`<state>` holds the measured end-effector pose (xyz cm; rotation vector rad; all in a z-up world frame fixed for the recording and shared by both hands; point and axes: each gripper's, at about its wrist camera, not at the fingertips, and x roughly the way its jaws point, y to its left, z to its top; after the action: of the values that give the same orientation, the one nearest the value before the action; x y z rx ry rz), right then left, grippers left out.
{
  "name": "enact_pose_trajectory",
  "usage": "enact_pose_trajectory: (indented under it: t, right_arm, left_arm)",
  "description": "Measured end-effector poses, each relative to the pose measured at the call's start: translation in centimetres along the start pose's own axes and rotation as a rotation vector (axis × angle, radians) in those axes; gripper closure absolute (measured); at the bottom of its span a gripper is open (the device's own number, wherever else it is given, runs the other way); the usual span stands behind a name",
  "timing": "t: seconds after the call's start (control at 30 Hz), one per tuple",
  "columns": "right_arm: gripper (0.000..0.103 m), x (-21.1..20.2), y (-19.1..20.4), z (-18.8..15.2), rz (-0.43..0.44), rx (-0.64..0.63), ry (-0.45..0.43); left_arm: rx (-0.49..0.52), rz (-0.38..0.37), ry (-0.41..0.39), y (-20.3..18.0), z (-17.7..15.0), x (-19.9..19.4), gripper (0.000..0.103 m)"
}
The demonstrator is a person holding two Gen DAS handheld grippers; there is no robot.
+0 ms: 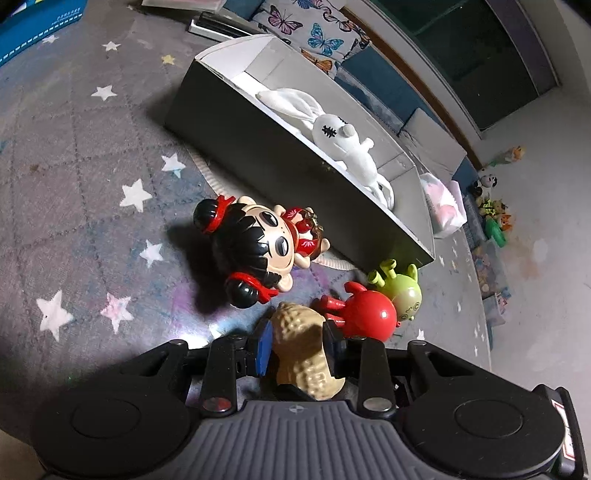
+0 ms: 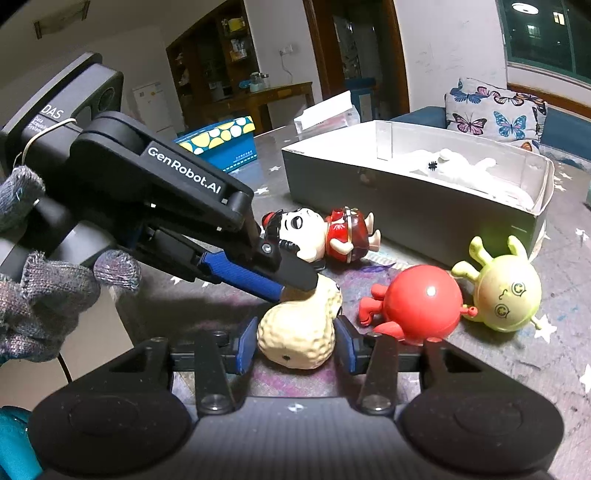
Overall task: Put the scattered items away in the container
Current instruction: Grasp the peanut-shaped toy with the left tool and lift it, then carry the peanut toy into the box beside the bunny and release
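Note:
A tan peanut toy (image 1: 303, 350) lies on the star rug. My left gripper (image 1: 298, 349) is shut on it; from the right wrist view the left gripper (image 2: 295, 284) clamps the peanut's far lobe. My right gripper (image 2: 295, 343) has its blue pads on both sides of the peanut's (image 2: 295, 339) near lobe, touching or nearly so. A black-haired doll in red (image 1: 255, 243) (image 2: 317, 236), a red crab toy (image 1: 365, 314) (image 2: 417, 302) and a green alien toy (image 1: 402, 291) (image 2: 506, 291) lie close by. The grey box (image 1: 258, 147) (image 2: 406, 206) holds a white plush rabbit (image 1: 332, 129) (image 2: 458, 166).
A butterfly cushion (image 1: 314, 33) (image 2: 495, 110) leans on a blue sofa behind the box. A blue and yellow dotted box (image 2: 221, 144) stands at the back left. Small toys (image 1: 495, 214) and a plastic bag (image 1: 443, 203) lie on the floor to the right.

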<state>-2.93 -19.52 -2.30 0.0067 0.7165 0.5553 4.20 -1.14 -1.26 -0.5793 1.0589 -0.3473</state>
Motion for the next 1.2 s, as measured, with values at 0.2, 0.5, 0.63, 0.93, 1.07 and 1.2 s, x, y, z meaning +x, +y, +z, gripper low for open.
enact_pose_trajectory:
  t: [0.2,0.5,0.63,0.93,1.07,1.2]
  right_arm:
    - [0.058,0.1,-0.1,-0.1,-0.001,0.011,0.006]
    - [0.057,0.6,0.1,-0.2,-0.008,0.028,0.02]
    - [0.057,0.1,0.2,-0.3,-0.016,0.028,0.01]
    - [0.057,-2.6,0.1,1.9,-0.075,0.001,-0.101]
    - [0.057,-3.5,-1.3,3.9,-0.124,-0.005,-0.153]
    - [0.057,-3.5,-3.4,6.3,-0.178,-0.005,-0.187]
  left_arm:
    - [0.002,0.01,-0.021,-0.2,-0.4,0.2,0.069]
    - [-0.034,-0.02,-0.001,0.1,-0.8,0.9,0.063]
    - [-0.012,-0.032,-0.011,-0.4,-1.1,0.5,0.063]
    - [0.108,-0.082,-0.08,-4.4,0.4,-1.2,0.064]
    - [0.169,-0.107,-0.108,-7.0,2.6,-0.8,0.064]
    - [0.227,-0.132,-0.133,-9.4,5.2,0.6,0.064]
